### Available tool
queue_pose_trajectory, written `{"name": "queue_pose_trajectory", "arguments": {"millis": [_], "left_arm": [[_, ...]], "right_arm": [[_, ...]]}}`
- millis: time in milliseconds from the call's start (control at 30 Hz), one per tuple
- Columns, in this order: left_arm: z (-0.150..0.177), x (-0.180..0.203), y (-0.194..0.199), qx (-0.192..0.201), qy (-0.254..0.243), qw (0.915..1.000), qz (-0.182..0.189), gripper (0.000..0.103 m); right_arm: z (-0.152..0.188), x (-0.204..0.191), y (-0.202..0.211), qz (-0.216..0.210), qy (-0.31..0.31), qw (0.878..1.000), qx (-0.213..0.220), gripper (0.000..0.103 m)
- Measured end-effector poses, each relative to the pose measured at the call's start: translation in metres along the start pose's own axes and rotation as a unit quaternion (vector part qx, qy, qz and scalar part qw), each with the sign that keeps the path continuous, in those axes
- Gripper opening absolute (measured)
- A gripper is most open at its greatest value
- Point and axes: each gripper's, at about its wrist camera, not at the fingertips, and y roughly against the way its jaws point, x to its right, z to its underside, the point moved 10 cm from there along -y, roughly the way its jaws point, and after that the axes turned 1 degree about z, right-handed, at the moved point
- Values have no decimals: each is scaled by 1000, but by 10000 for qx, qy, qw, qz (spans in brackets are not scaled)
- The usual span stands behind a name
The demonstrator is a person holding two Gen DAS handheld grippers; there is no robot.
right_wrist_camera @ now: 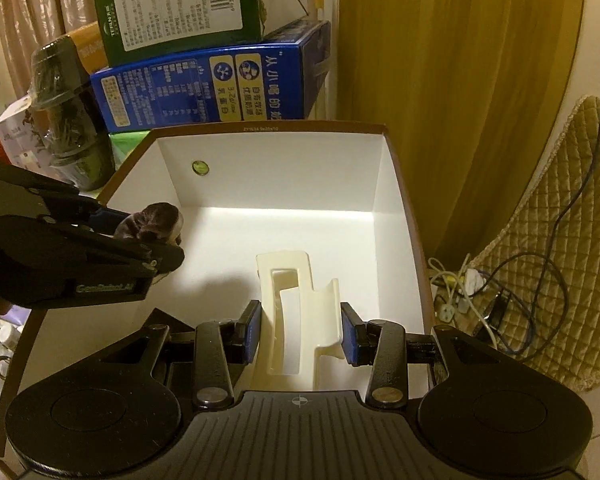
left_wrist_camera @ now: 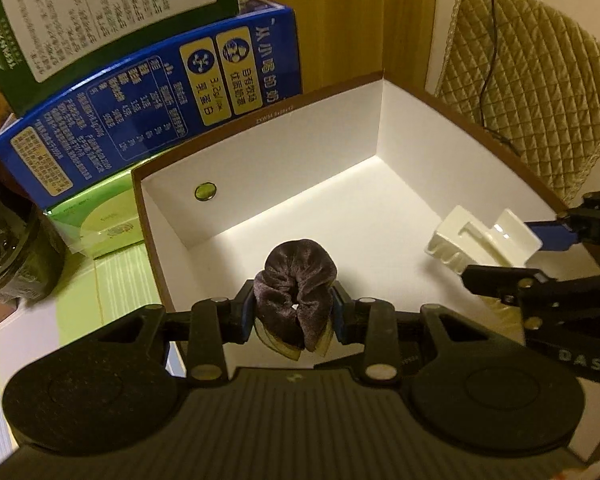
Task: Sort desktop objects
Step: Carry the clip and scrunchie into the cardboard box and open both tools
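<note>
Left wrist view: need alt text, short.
The left gripper holds a dark velvet scrunchie between its fingers over an open white-lined box. At right, the right gripper holds a cream plastic holder inside the same box; blue and green cartons are stacked behind.

Warm dim light; golden curtain (right_wrist_camera: 460, 100) beside quilted chair (left_wrist_camera: 532, 92).

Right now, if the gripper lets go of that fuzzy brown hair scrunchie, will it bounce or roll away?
Probably neither. The scrunchie looks like soft, bunched velvet, squashed between the left hand-held gripper pads, so it should flop and stay put. It seems light. The white box has tall walls, which would likely stop it anyway.
</note>
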Motion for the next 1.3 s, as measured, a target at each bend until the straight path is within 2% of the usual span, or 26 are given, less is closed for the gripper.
{"name": "queue_pose_trajectory", "arguments": {"millis": [333,433,500,533,733,1200,1300], "left_arm": [[1,-1,-16,-126,-187,9997,-78,40],[0,0,-17,-117,-199,9997,-56,45],[0,2,-17,-107,-212,9997,-17,59],[-1,2,-17,-91,-212,9997,-35,62],[0,0,-13,-53,-169,9998,-23,63],[8,3,-3,-20,-58,9999,135,62],[9,4,-1,-25,-56,9999,148,62]], "right_arm": [[-1,2,-2,42,15,10000,-9,37],[0,3,-3,53,11,10000,-19,37],[-1,3,-4,58,7,10000,-26,37],[-1,3,-4,57,11,10000,-32,37],[1,3,-5,48,52,10000,-52,37],[4,-4,-13,220,710,9972,-81,37],[7,-7,-18,153,803,9965,-186,37]]}}
